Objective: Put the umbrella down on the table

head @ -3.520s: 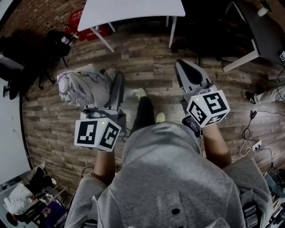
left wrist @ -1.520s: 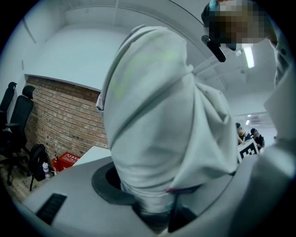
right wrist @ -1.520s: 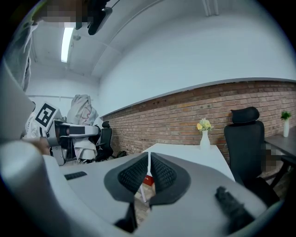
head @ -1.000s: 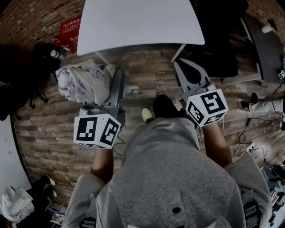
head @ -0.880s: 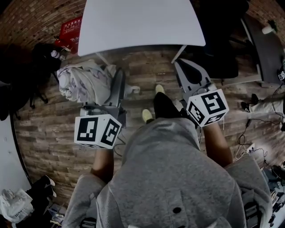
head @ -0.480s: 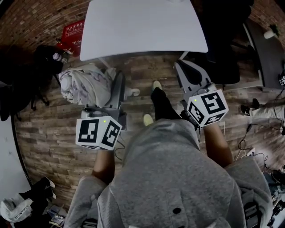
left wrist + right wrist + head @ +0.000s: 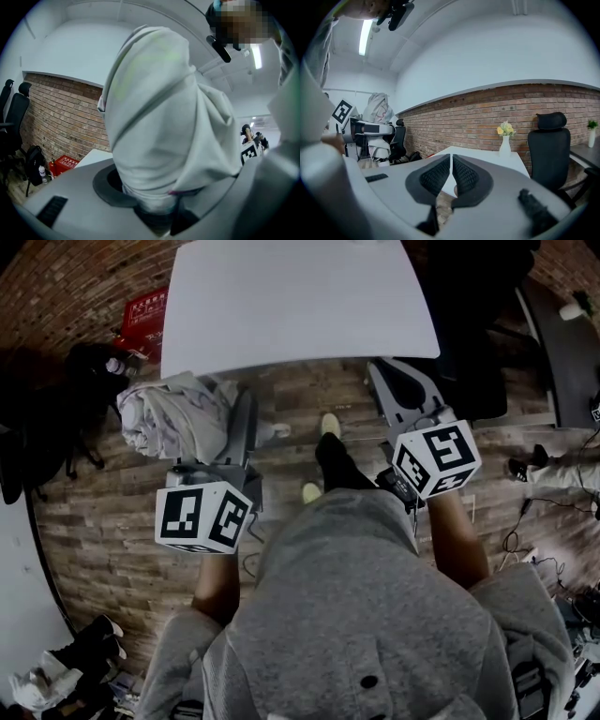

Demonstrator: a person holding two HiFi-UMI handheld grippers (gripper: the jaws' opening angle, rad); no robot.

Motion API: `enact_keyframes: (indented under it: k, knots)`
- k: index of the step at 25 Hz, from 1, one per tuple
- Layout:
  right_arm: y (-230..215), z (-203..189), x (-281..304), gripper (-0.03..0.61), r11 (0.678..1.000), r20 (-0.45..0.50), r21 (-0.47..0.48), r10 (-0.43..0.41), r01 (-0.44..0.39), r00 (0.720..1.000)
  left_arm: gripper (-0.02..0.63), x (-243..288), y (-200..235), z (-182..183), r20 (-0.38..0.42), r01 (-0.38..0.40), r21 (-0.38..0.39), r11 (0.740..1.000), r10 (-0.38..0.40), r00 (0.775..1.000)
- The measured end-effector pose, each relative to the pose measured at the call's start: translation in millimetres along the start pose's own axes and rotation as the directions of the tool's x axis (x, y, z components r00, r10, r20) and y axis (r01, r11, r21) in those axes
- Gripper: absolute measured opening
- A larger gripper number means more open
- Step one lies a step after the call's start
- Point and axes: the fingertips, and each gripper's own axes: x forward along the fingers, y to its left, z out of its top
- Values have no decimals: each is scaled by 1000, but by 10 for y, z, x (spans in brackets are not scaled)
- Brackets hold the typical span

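Note:
The folded umbrella [image 7: 178, 418], a pale crumpled bundle of fabric, is held in my left gripper [image 7: 246, 413]. In the left gripper view the umbrella [image 7: 164, 117] fills most of the picture, and the left gripper [image 7: 154, 208] is shut on its lower end. My right gripper [image 7: 386, 381] has its pads pressed together with nothing between them; the right gripper [image 7: 451, 164] points at the white table [image 7: 487, 157]. The table [image 7: 300, 296] lies just ahead of both grippers, its near edge above their tips in the head view.
A white vase with yellow flowers [image 7: 505, 140] stands on the table's far side. A black office chair [image 7: 548, 150] stands to the right, and a red box [image 7: 141, 320] lies by the brick wall. Cables [image 7: 525, 531] and bags lie on the wooden floor.
The table has grown larger and come closer in the head view as the person steps toward it. Both grippers have moved forward with it, and the umbrella stays in the left one.

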Motion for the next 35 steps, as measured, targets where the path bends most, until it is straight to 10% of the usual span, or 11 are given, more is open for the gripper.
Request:
enact_keyframes:
  k: [35]
  knots:
    - [-1551, 237, 1390, 31, 997, -31, 61, 45, -43, 999, 219, 2050, 201, 80, -104, -57, 8, 998, 57, 993]
